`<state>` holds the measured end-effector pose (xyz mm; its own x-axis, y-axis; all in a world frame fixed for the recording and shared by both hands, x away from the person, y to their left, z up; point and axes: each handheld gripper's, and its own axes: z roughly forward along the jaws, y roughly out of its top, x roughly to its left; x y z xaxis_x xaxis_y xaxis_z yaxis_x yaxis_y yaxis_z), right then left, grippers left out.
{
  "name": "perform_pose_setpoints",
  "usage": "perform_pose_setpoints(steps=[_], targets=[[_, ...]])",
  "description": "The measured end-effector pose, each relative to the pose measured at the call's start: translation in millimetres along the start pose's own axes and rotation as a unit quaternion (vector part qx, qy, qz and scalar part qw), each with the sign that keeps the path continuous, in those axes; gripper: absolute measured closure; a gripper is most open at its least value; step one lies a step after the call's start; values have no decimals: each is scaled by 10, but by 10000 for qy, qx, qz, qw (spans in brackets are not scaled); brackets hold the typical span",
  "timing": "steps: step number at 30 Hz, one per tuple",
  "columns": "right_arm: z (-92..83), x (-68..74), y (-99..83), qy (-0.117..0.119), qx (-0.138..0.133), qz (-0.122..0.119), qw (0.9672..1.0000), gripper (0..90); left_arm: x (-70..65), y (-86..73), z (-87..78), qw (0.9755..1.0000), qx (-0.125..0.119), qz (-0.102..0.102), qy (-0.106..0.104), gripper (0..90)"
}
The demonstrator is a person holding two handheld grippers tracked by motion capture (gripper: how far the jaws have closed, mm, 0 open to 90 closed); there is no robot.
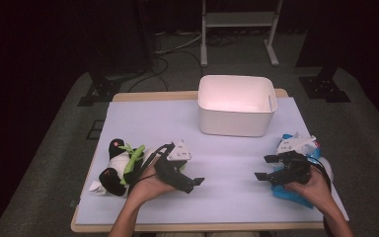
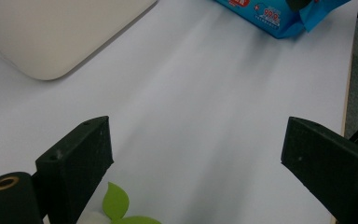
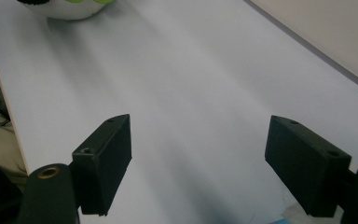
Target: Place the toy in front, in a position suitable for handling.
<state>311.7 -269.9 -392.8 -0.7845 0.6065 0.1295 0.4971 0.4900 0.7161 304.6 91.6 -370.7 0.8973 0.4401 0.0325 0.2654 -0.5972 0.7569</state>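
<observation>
A black-and-white plush panda [image 1: 112, 170] with green leaves lies at the table's left; its leaf [image 2: 116, 204] pokes in beside my left jaw, and its white body [image 3: 67, 9] sits far off in the right gripper view. A blue wipes pack [image 1: 292, 191] lies at the right, under my right hand, and appears again as the blue pack [image 2: 272, 16]. My left gripper [image 1: 193, 184] is just right of the panda, open over bare mat [image 2: 196, 135]. My right gripper [image 1: 263, 167] points left from the pack, also open with nothing between its jaws [image 3: 199, 123].
A white bin [image 1: 237, 106] stands at the back centre of the pale mat [image 1: 227, 163]; its wall [image 2: 51, 37] and side [image 3: 335, 32] show in the gripper views. The table's right edge [image 2: 347, 107] runs close by. Cables and a stand's legs lie on the floor behind.
</observation>
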Motion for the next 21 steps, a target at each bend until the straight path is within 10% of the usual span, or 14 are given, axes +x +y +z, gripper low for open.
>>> perform_pose_setpoints(steps=[21], targets=[[-79, -11, 12, -14, -95, 26, 10000, 215, 145, 202, -165, 9994, 223, 265, -94, 80]])
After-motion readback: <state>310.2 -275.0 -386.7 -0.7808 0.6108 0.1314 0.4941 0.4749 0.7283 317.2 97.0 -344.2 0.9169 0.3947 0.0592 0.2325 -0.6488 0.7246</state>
